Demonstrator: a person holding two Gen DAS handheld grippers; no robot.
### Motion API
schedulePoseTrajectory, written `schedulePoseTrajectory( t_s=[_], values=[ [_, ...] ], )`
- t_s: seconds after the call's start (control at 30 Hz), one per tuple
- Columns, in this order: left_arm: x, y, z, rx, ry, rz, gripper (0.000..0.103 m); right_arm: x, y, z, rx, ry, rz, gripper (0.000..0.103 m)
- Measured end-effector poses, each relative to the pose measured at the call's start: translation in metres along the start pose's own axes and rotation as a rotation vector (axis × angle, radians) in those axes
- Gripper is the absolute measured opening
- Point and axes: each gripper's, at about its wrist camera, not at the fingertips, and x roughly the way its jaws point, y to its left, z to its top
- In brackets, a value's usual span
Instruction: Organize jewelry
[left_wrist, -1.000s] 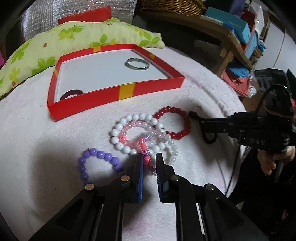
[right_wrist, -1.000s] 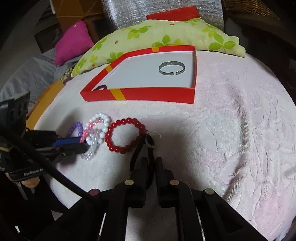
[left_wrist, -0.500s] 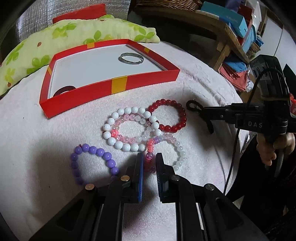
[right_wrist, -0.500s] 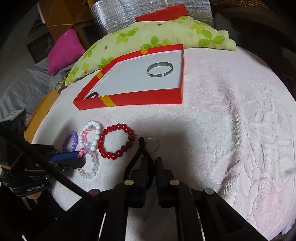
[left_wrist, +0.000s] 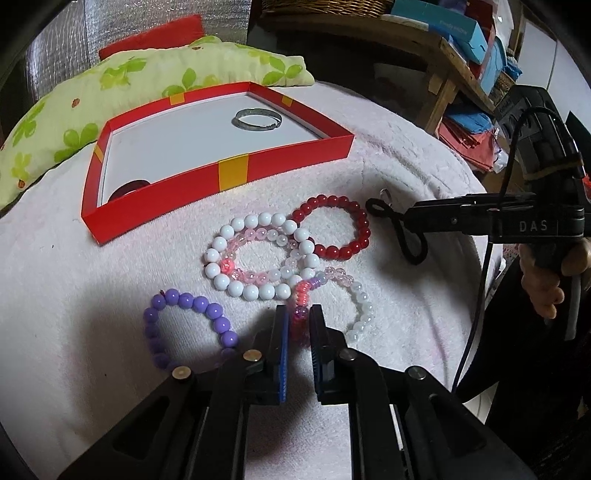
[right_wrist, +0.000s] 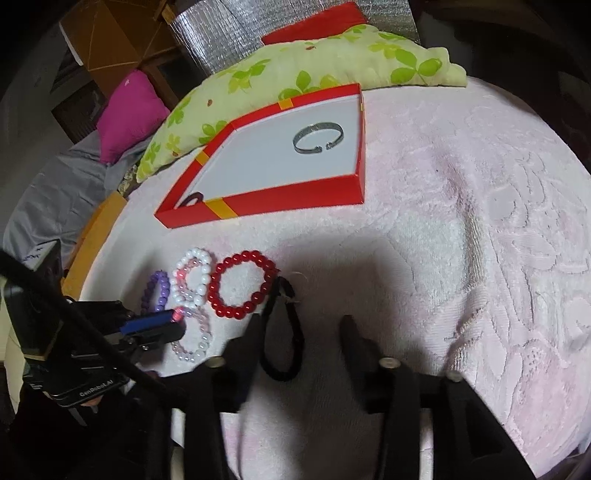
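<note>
Right tongs now spread, black cord released

Bare blanket right of bracelets (box behind)

— How many beaded bracelets lay on the pink towel?

— Five: a purple one, a white one, a pale pink one inside it, a red one, and a clear mixed one.

— And in the red box?

— Two pieces: one silver bangle and one dark ring-shaped piece, partly hidden by the wall.

— Anything else?

— One black cord loop, and two claws, left and right. Behind were three cushions: one green-flowered, one red, one magenta.
</note>
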Motion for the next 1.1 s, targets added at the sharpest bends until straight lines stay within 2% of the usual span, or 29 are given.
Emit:
schedulePoseTrajectory(
  t_s=[0.13,0.23,0.3,0.37,0.47,0.57,0.6,0.67,0.7,0.73,0.77,0.8,0.9,0.97,1.03,1.1],
  values=[
    [-0.008,-0.003,0.0,0.015,-0.02,0.01,0.009,-0.002,0.009,-0.001,-0.042,-0.019,0.0,0.05],
    [-0.012,-0.003,0.0,0.023,-0.023,0.013,0.009,0.008,0.018,-0.004,-0.094,0.017,-0.033,0.049],
    [-0.013,-0.004,0.0,0.026,-0.021,0.01,0.009,0.015,0.023,-0.007,-0.138,0.031,-0.09,0.043],
    [-0.011,-0.002,0.0,0.017,0.002,-0.016,0.009,0.015,0.026,-0.007,-0.159,0.022,-0.106,0.032],
    [-0.01,0.0,0.001,-0.011,0.012,-0.042,0.009,0.017,0.022,-0.007,-0.151,0.023,-0.122,0.024],
    [-0.014,-0.001,0.002,-0.02,0.0,-0.077,0.011,0.017,0.019,-0.006,-0.144,0.023,-0.12,0.024],
    [-0.014,-0.003,0.002,-0.018,-0.002,-0.087,0.014,0.017,0.019,-0.006,-0.146,0.023,-0.121,0.025],
    [-0.016,-0.008,0.002,-0.001,-0.009,-0.084,0.029,0.017,0.018,-0.006,-0.146,0.023,-0.12,0.025],
    [-0.017,-0.01,0.002,0.005,-0.013,-0.082,0.041,0.017,0.019,-0.006,-0.145,0.023,-0.12,0.025],
    [-0.018,-0.012,0.002,0.01,-0.02,-0.075,0.058,0.017,0.018,-0.006,-0.143,0.023,-0.118,0.025],
    [-0.018,-0.013,0.002,0.008,-0.026,-0.058,0.064,0.017,0.018,-0.006,-0.14,0.023,-0.114,0.025],
    [-0.018,-0.014,0.002,0.001,-0.031,-0.046,0.067,0.017,0.017,-0.007,-0.138,0.023,-0.112,0.025],
    [-0.015,-0.013,0.002,-0.02,-0.015,-0.049,0.068,0.016,0.017,-0.006,-0.136,0.025,-0.107,0.025],
    [-0.006,-0.014,0.001,-0.024,0.025,-0.025,0.068,0.016,0.016,-0.006,-0.136,0.025,-0.108,0.025],
    [0.003,-0.017,-0.002,-0.016,0.06,-0.005,0.068,0.016,0.016,-0.006,-0.132,0.025,-0.105,0.025],
    [0.007,-0.024,-0.004,0.019,0.06,0.033,0.068,0.016,0.015,-0.006,-0.129,0.026,-0.101,0.025]
  ],
)
